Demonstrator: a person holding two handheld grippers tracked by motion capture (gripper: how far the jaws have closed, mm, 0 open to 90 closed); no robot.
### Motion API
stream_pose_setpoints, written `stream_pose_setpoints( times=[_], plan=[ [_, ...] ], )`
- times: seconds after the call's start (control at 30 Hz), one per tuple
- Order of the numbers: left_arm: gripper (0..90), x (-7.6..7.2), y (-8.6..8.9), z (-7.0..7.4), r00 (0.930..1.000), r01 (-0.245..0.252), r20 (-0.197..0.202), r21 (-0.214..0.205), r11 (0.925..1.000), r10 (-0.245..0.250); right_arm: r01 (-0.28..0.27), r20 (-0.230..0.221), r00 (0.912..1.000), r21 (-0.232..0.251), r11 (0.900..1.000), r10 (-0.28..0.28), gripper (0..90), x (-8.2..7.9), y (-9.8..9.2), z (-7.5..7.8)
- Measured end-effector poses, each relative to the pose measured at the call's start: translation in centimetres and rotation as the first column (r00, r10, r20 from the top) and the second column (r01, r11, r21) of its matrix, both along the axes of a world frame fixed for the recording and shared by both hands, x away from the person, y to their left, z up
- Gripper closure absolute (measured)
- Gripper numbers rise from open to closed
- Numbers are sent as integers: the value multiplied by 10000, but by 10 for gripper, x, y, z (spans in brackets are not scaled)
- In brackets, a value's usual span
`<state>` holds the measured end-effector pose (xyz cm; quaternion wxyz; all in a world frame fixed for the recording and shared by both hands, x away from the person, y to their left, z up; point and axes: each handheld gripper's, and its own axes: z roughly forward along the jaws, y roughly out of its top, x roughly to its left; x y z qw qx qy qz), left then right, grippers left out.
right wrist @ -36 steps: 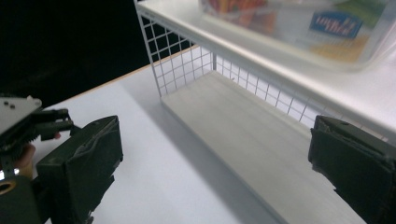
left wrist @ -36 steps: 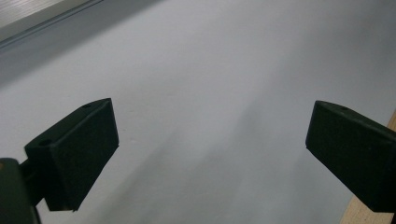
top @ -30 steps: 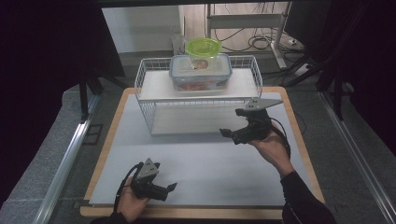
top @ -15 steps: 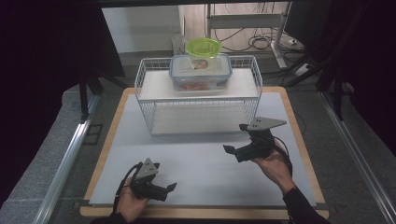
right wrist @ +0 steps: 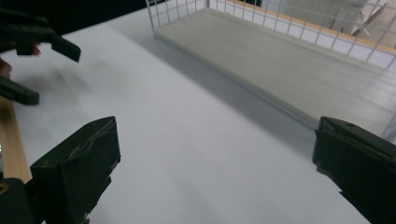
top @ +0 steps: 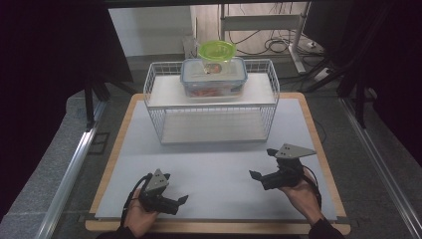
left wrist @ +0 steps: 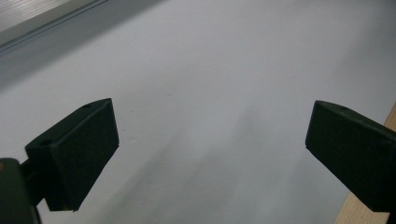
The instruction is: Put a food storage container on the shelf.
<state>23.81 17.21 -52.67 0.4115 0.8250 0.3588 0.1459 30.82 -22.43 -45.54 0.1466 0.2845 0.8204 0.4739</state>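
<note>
My left gripper (top: pixel 176 191) rests low over the white mat (top: pixel 214 164) near the front left, jaws pointing right. In the left gripper view it (left wrist: pixel 210 140) is open, with bare mat between the jaws. My right gripper (top: pixel 262 163) is held at the front right, pointing left toward the middle. Its jaws (right wrist: pixel 215 154) are wide open and hold nothing. A white wire rack (top: pixel 271 107) stands at the back of the mat. On its top shelf sits a clear box with a blue-rimmed lid (top: pixel 214 79), and a round green-lidded tub (top: pixel 217 51) rests on that box.
The rack's lower shelf (right wrist: pixel 280 60) is bare and lies ahead of the right gripper. The left gripper (right wrist: pixel 32 37) shows at the upper left of the right gripper view. A wooden board edge (top: pixel 323 149) borders the mat. Metal rails (top: pixel 69 169) run along both table sides.
My right gripper has drawn back from in front of the rack toward the front right of the mat, staying open. The left gripper has not moved.
</note>
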Motion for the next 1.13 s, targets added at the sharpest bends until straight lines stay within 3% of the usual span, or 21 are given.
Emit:
stream_pose_setpoints(
  times=[0.33,0.53,1.13],
  plan=[
    [27,0,-1,-1,10000,5,21,64,10000,-5,461,-35,9989,-341,9984,-463,5,-14,-16,-22],
    [27,0,-1,-1,10000,5,30,108,9999,-5,679,-297,9971,-653,9956,-700,5,-19,-21,-33],
    [24,1,-2,-4,10000,-35,-4,374,9993,36,697,-1105,9897,-1799,9812,-906,3,-17,-21,-54]
  ],
)
